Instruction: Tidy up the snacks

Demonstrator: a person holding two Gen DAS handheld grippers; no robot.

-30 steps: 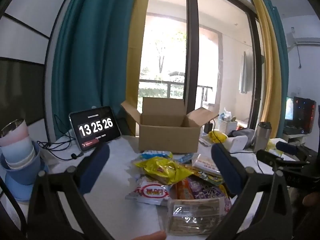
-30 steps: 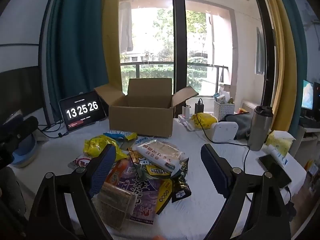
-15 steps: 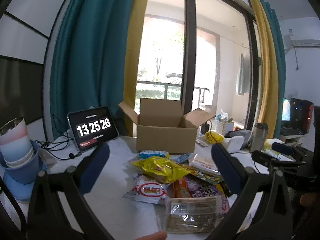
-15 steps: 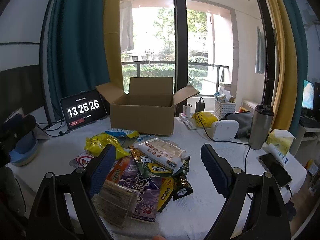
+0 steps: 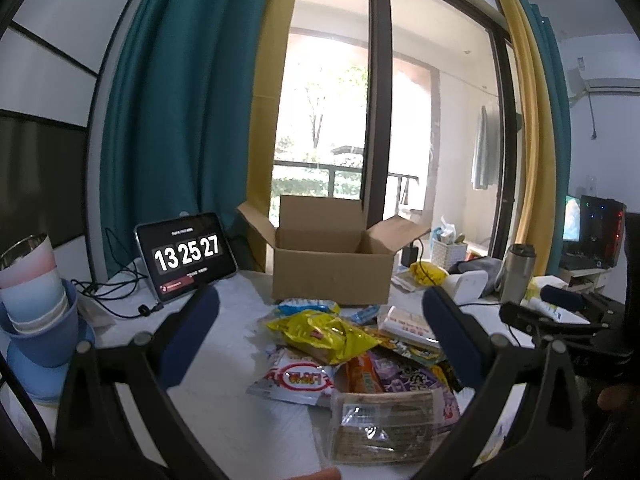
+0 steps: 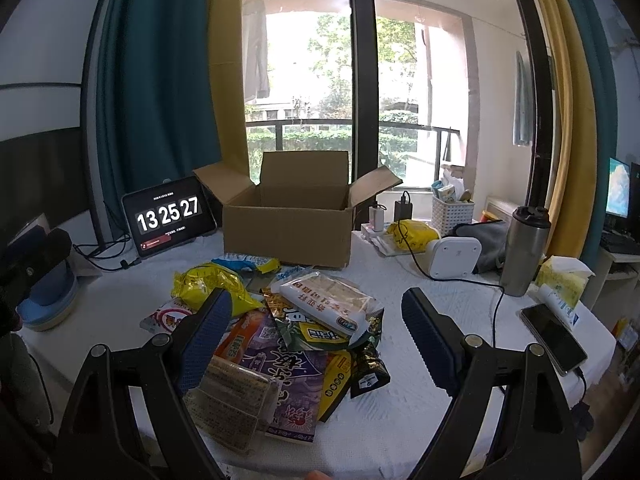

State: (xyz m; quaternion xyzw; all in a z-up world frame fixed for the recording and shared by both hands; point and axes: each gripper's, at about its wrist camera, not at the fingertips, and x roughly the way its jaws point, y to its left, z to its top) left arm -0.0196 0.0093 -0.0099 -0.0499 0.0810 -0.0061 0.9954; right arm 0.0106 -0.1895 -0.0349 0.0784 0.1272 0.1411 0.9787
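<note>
We hold the left tool (image 5: 320,322) and the right tool (image 6: 316,314) level above the near edge of the white surface (image 6: 432,280), both aimed at the open cardboard box (image 6: 288,224). Each tool has its fingers spread wide and grips nothing. The snack packets (image 6: 288,328) lie heaped on the surface between the tools and the box, with a clear cracker pack (image 5: 384,428) nearest us

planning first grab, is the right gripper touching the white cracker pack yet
Apart. In the right wrist view the right gripper hangs open above the pile; neither finger meets the white cracker pack.
</note>
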